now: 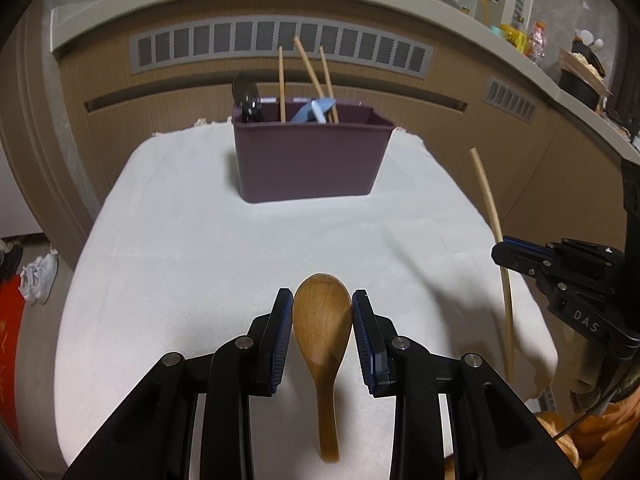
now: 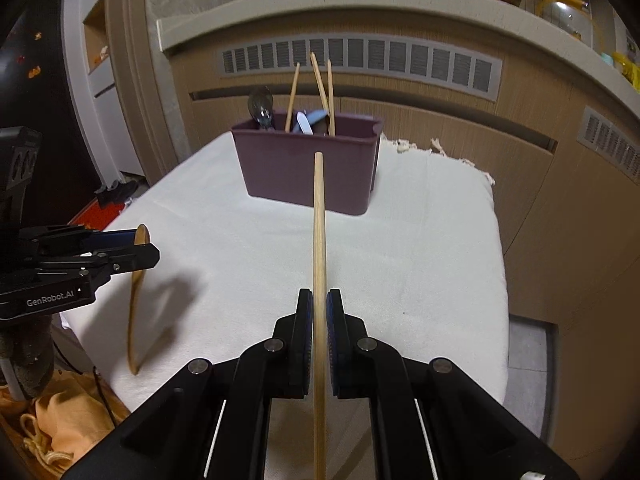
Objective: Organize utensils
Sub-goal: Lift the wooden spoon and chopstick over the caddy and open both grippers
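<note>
Nearest the left camera, the left gripper (image 1: 322, 312) was clamped on the bowl of a brown wooden spoon (image 1: 322, 320), bowl uppermost and handle hanging below, clear of the white cloth-covered table (image 1: 180, 260). Its jaws pressed the two edges of the bowl.

Right gripper (image 2: 319, 308) was closed on a long, pale wooden chopstick (image 2: 319, 220), held about midway, with the free end pointing toward the dark purple rectangular plastic utensil caddy (image 2: 288, 168).

That caddy stood at the far side of the table, well apart from both grippers. It already held three pale wooden chopsticks (image 2: 330, 92), a dark metal spoon (image 2: 261, 108) and a light blue utensil (image 2: 308, 120). Internal dividers could not be made out.

Assessment: both items were lifted and awaited delivery. Good practice would be to enter one at a time, handle-end or tip down, from above the rim, joining like with like. Grip on the curved spoon bowl appeared liable to slip; slow travel was advised.
</note>
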Action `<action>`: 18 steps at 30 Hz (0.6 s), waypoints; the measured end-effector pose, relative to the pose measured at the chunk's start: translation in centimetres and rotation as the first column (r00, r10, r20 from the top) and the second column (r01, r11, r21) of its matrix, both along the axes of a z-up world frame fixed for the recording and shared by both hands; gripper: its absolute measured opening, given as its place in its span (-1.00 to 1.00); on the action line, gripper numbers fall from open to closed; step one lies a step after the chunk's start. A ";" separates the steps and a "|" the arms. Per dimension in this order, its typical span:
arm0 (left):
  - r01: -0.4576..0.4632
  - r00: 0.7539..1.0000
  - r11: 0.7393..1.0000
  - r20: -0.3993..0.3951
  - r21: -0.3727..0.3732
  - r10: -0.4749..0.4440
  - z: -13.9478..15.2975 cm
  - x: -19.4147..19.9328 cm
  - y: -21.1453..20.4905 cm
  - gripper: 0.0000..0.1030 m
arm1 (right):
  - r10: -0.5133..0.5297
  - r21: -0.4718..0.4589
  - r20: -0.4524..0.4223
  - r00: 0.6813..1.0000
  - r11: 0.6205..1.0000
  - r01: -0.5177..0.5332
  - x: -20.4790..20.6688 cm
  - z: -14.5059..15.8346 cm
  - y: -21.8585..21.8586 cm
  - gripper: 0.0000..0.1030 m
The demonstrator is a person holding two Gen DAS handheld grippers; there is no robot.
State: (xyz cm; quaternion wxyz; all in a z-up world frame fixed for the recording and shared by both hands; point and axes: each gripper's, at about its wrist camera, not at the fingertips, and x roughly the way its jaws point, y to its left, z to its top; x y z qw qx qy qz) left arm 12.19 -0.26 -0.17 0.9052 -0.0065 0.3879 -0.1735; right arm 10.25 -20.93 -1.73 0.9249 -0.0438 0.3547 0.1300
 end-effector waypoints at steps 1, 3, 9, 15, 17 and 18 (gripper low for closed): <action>0.001 1.000 1.000 0.005 0.000 -0.001 0.3 -0.2 0.0 -0.40 | 0.001 0.000 0.016 1.000 1.000 -0.001 -0.4 0.5 0.0 -0.85; 0.004 1.000 1.000 0.020 0.001 -0.004 1.1 -0.7 -0.1 -0.40 | 0.008 0.002 0.055 0.998 1.000 -0.008 -1.3 1.5 0.2 -0.85; 0.012 0.998 1.000 0.065 0.002 -0.012 2.8 -2.1 -0.4 -0.40 | 0.024 0.006 0.124 0.992 1.000 -0.025 -3.2 3.4 0.4 -0.85; 0.001 0.992 1.000 0.130 -0.021 0.002 5.1 -2.4 -0.2 -0.40 | 0.019 0.024 0.176 0.984 0.999 -0.024 -3.9 5.2 0.0 -0.85; 0.002 0.984 1.000 0.179 -0.027 0.003 7.3 -1.8 0.1 -0.40 | 0.013 0.020 0.222 0.975 1.000 -0.018 -3.7 6.8 -0.1 -0.85; 0.004 0.979 1.000 0.204 -0.027 0.001 8.4 -1.4 0.2 -0.40 | 0.013 0.017 0.252 0.968 1.000 -0.018 -3.5 8.1 -0.1 -0.85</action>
